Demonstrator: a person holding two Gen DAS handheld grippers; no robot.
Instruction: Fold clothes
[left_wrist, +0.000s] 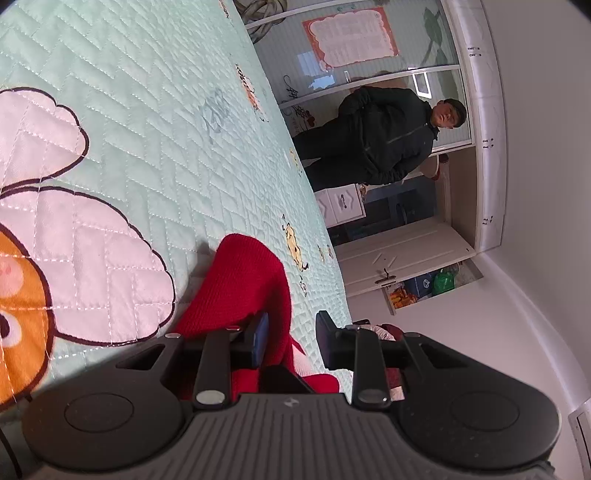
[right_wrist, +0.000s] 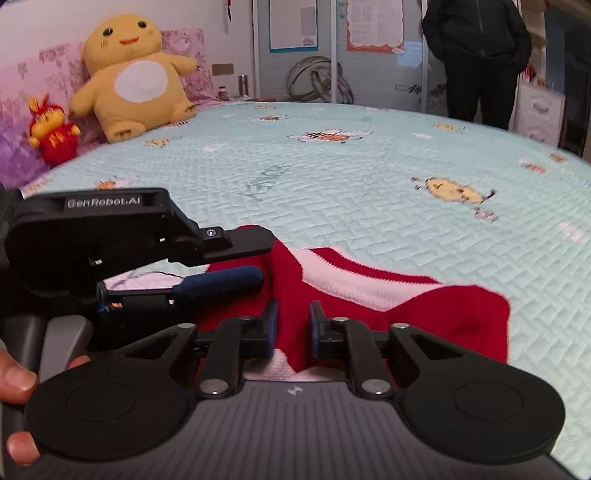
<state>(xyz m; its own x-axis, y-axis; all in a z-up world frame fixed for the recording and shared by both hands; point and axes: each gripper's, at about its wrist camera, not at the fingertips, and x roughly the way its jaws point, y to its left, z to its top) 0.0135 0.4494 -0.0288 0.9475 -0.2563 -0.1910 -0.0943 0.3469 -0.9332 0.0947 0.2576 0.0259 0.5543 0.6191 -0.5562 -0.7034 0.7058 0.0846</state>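
Observation:
A red knit garment (right_wrist: 424, 314) with a white stripe lies on the mint quilted bed (right_wrist: 369, 184). In the right wrist view my right gripper (right_wrist: 293, 328) is shut on its near edge, and red cloth fills the narrow gap between the pads. My left gripper (right_wrist: 267, 258) reaches in from the left, rolled so one finger is above the other. In the left wrist view the garment (left_wrist: 247, 280) rises toward my left gripper (left_wrist: 291, 338). There the cloth lies against the blue-padded finger, quilt shows before the other finger, and the jaws are open around the fold.
A person in dark clothes (right_wrist: 480, 55) stands beyond the far edge of the bed by a glass partition. A large yellow plush toy (right_wrist: 136, 77) and a small red one (right_wrist: 53, 136) sit against the pillows at the far left. A hand (right_wrist: 14, 380) shows at the lower left.

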